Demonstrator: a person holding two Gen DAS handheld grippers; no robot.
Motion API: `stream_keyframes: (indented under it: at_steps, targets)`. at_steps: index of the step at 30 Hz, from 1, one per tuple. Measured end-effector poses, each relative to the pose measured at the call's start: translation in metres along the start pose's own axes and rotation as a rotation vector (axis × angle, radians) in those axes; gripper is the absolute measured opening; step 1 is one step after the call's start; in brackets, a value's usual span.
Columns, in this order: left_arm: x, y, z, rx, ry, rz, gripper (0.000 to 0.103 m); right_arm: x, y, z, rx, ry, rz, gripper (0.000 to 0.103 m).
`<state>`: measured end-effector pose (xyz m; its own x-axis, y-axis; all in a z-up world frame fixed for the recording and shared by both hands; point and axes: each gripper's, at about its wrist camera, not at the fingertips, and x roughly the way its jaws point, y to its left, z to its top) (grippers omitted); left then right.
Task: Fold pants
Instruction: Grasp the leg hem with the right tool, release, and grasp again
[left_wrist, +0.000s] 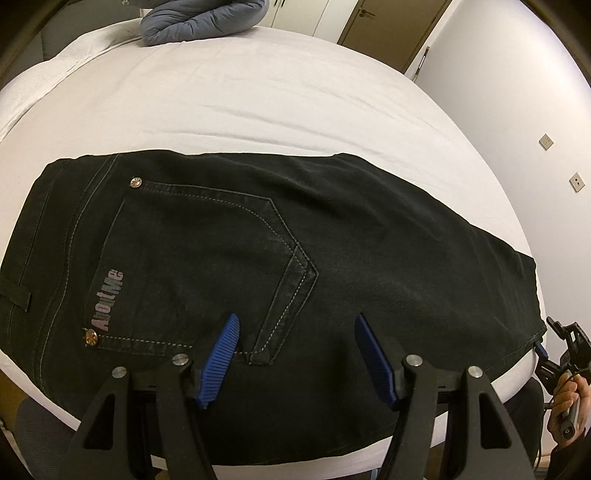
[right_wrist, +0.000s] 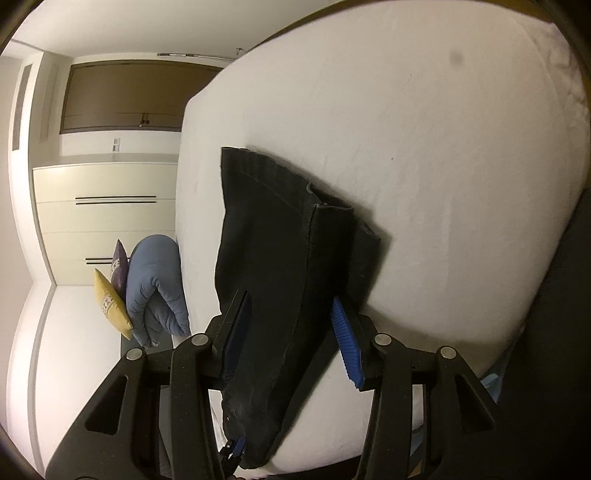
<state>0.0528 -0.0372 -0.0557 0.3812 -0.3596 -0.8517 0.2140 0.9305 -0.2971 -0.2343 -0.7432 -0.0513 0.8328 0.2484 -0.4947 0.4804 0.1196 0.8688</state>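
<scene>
The left gripper hangs closest to its lens, its blue ribbed pads spread wide above the seat of the black jeans, nothing between them. Just beyond the pads sits the back pocket with its pale stitching and a printed logo — the waistband runs off toward the left edge of that view. The jeans lie flat on the white bed, already doubled leg on leg, reaching across the near edge of the mattress.

In the right wrist view, the right gripper straddles the hem end of the legs; its jaws stand partly apart with the denim between them, and the pads do not appear to press on it. The hems look stacked, one cuff slightly offset from the other.

The lengthwise fold seems done, and the step in hand looks like letting go and resetting — the next fold would bring hems to waistband. That calls for a fresh pinch through both cuff layers, while the left gripper holds down the seat.

A rolled blue duvet lies at the far side, well apart.
</scene>
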Motion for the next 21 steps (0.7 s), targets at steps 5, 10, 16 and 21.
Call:
stream_keyframes:
  at_steps: [5,10,16,21]
  targets:
    - [0.012,-0.001,0.0,0.01,0.024,0.025,0.07,-0.003,0.011,0.003,-0.043,0.002,-0.016,0.005]
    - [0.018,0.0,0.005,0.021,0.03,0.03,0.07,-0.012,0.004,0.003,0.003,-0.033,-0.053,0.002]
    - [0.019,0.002,0.006,0.046,0.036,0.035,0.07,-0.008,-0.004,0.001,0.026,-0.041,-0.08,0.001]
    - [0.01,0.014,0.004,0.019,0.015,0.025,0.07,0.004,-0.01,0.012,0.033,-0.031,-0.03,0.003]
